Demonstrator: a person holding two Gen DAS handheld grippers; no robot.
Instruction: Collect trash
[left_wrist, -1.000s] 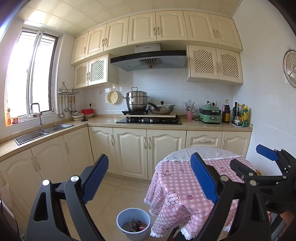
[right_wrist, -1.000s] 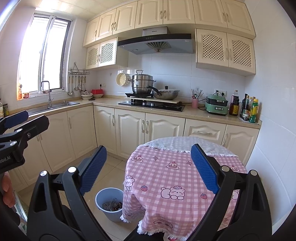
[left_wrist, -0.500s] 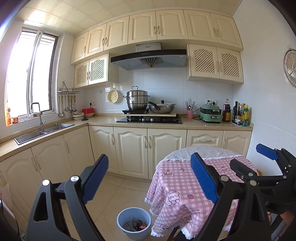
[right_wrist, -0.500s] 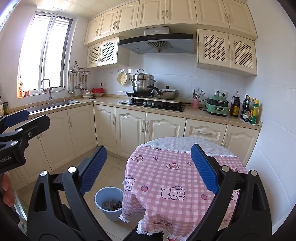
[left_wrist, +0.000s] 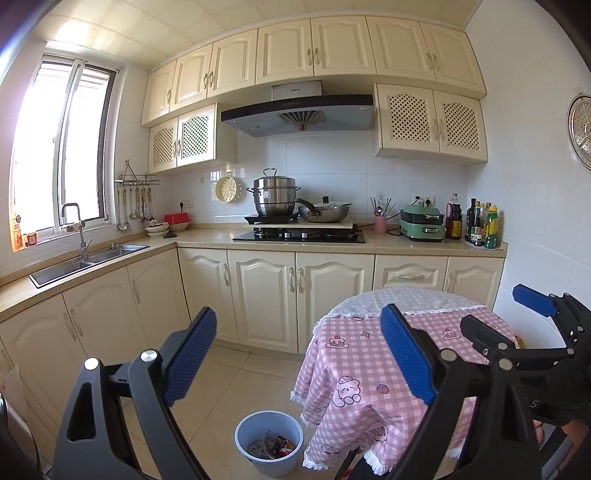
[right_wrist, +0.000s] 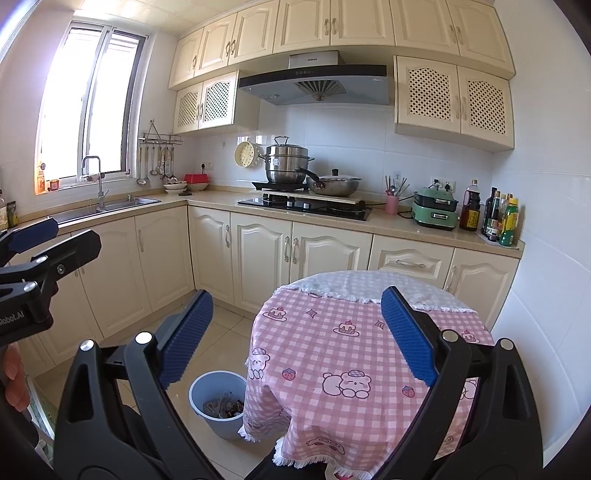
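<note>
Right hand-held gripper (right_wrist: 297, 334) gapes wide above the pink-checked table (right_wrist: 354, 332); blue trash bucket (right_wrist: 207, 391) sits beside it.

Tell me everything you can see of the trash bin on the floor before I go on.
The trash bin is a small round pail, pale blue, plastic by its look, with no lid. It stands upright on the beige floor tiles, close by the fringed edge of the pink checked tablecloth; whether they touch cannot be told. In the right wrist view the cloth hides part of its rim. Dark crumpled wrappers lie at its bottom, well below the rim. Neither gripper is near it.
</note>
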